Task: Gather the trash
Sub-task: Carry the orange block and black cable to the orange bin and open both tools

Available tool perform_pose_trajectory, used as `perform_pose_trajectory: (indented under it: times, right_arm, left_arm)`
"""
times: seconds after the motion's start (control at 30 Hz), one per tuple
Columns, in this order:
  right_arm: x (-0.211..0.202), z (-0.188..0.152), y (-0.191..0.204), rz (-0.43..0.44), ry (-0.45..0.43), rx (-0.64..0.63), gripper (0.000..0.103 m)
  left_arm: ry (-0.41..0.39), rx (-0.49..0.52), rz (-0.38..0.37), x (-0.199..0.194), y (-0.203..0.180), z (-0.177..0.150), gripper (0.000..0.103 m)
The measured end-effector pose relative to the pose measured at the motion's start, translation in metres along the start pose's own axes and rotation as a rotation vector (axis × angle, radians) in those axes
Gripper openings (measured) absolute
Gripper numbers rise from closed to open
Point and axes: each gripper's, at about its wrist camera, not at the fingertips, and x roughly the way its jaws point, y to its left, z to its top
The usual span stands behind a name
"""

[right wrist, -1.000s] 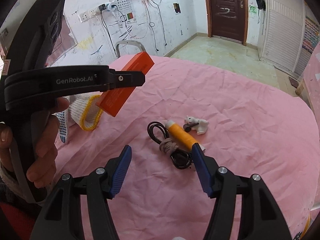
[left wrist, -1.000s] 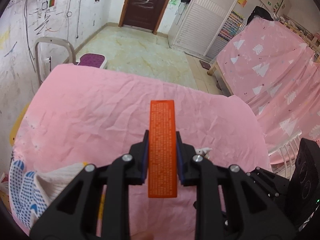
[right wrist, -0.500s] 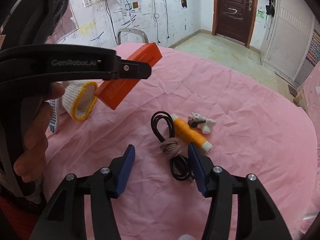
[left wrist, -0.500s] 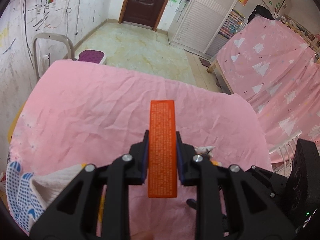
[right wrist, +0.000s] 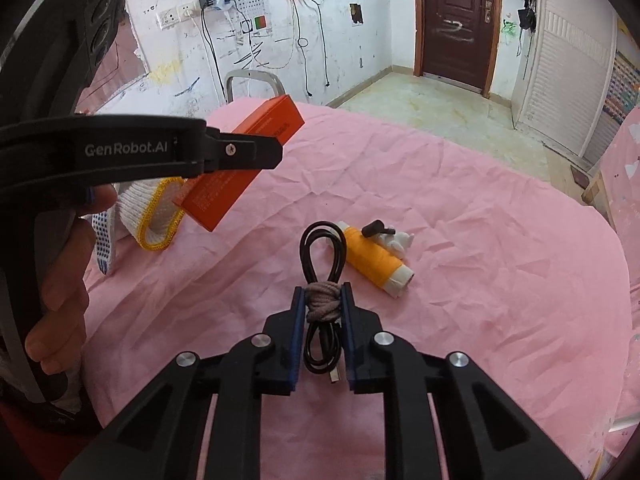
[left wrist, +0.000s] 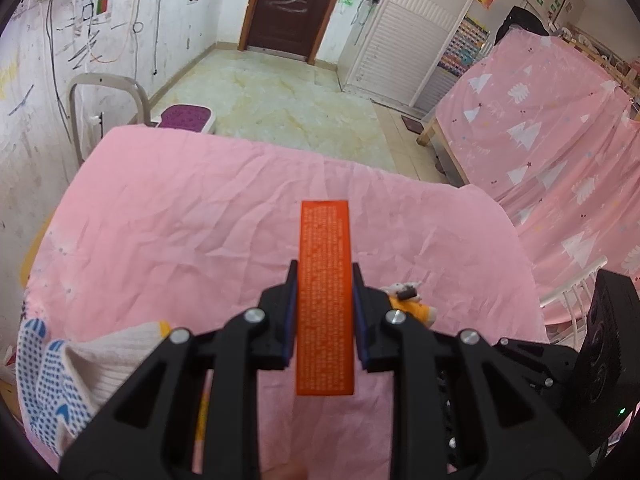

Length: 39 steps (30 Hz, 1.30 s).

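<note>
A pink sheet [right wrist: 460, 208] is covering the table.
At far left, the left gripper [left wrist: 324, 300] is clamping an orange box [left wrist: 325, 300] aloft; at near centre, the right gripper [right wrist: 323, 300] is closing on a rope-tied black cable [right wrist: 320, 256], an orange spool [right wrist: 374, 258] lying just right.

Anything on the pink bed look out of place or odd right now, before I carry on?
Nothing looks spilled or broken. The left tool holds the orange box squarely, and the right tool is closed on the rope knot around the coiled black cable. The yellow thread spool lies against a small white figurine.
</note>
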Motion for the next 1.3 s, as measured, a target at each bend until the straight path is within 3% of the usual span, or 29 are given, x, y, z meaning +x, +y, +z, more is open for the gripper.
perform_pose_trajectory:
  times: [0.37,0.73,1.13,1.3]
  right_arm:
    - [-0.056,-0.028,-0.046,-0.032,-0.106,0.102,0.007]
    - [-0.107,-0.067,-0.104,-0.099,-0.198,0.230,0.007]
    - [-0.168,-0.134,-0.177,-0.195,-0.293,0.386,0.007]
    - [-0.190,-0.170,-0.211,-0.236,-0.317,0.459,0.007]
  left_arm:
    - [-0.006,0.072,0.008,-0.006,-0.041,-0.003,0.022]
    - [0.013,0.195,-0.008,0.002,-0.110,-0.010,0.022]
    - [0.050,0.369,-0.045,0.017,-0.204,-0.031,0.022]
    - [0.101,0.433,-0.110,0.027,-0.245,-0.043,0.022]
